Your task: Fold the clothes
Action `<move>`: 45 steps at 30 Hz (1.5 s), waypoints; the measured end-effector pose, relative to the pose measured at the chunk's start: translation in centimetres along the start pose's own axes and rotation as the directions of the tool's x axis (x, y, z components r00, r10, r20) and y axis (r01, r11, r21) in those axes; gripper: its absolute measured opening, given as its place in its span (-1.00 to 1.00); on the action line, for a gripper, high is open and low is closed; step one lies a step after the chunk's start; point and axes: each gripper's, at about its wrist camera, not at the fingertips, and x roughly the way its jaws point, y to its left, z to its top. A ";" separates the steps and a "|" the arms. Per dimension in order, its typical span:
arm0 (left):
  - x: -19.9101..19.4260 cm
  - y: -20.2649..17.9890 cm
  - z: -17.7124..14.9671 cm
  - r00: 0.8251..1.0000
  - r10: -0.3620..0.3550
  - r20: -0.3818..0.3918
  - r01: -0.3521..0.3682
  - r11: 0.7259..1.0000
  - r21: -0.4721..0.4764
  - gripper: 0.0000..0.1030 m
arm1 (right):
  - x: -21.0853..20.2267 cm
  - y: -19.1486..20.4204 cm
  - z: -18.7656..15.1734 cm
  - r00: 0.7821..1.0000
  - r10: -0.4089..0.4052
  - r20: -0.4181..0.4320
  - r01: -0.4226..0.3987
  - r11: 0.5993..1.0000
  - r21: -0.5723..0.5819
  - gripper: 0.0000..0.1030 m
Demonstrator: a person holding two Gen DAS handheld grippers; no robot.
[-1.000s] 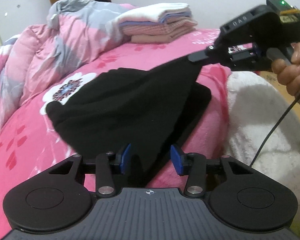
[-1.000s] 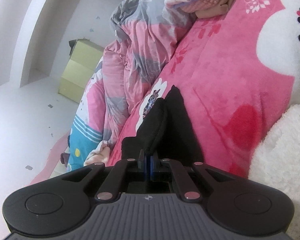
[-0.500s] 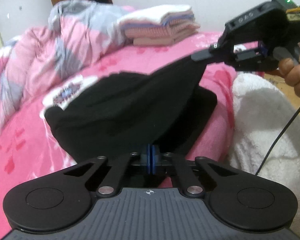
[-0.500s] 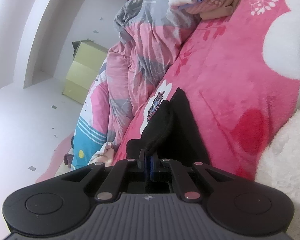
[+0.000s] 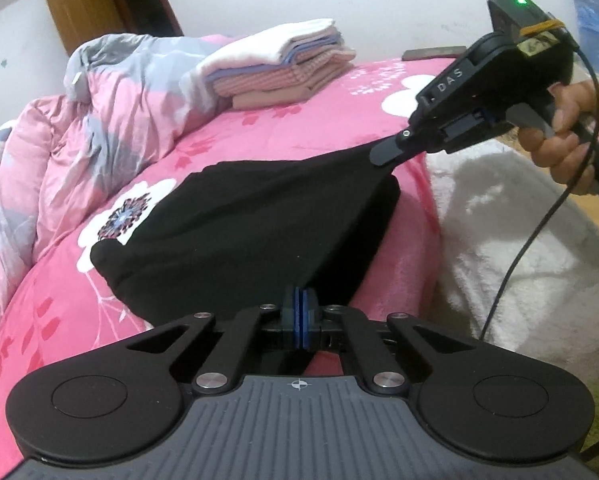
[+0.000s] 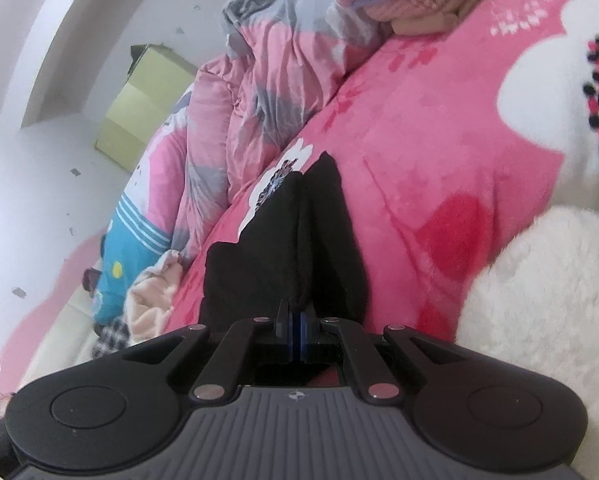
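A plush pink fleece blanket with white flower prints (image 5: 331, 120) covers the bed, bearing a folded stack of pastel cloths (image 5: 283, 68). On it we see the soft black knit garment (image 5: 239, 220), its upper layer lifted taut. Our left gripper (image 5: 299, 312) and right gripper (image 6: 295, 320) each clamp an edge of it.

A home bedroom: a bed under a pink flowered blanket (image 5: 339, 120), rumpled quilt (image 5: 111, 92), wooden door (image 5: 111, 4).
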 end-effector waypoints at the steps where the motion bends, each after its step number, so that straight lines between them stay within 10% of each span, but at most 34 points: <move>1: 0.3 -0.1 -0.1 1.000 -0.001 -0.010 0.001 1.000 0.000 -1.00 | 0.3 -0.2 -0.1 1.000 -0.012 -0.007 0.012 1.000 -0.006 -0.95; 32: -0.4 -2.9 -3.2 0.966 0.239 -0.099 -0.227 0.966 0.122 -0.64 | 1.3 -1.8 -0.5 0.998 -0.039 -0.058 0.042 0.998 0.038 -0.95; 45: -1.2 -1.7 -3.2 0.972 0.230 -0.048 -0.229 0.973 0.036 -0.99 | 1.2 -1.8 -0.5 0.998 -0.033 -0.054 0.036 0.998 0.044 -0.95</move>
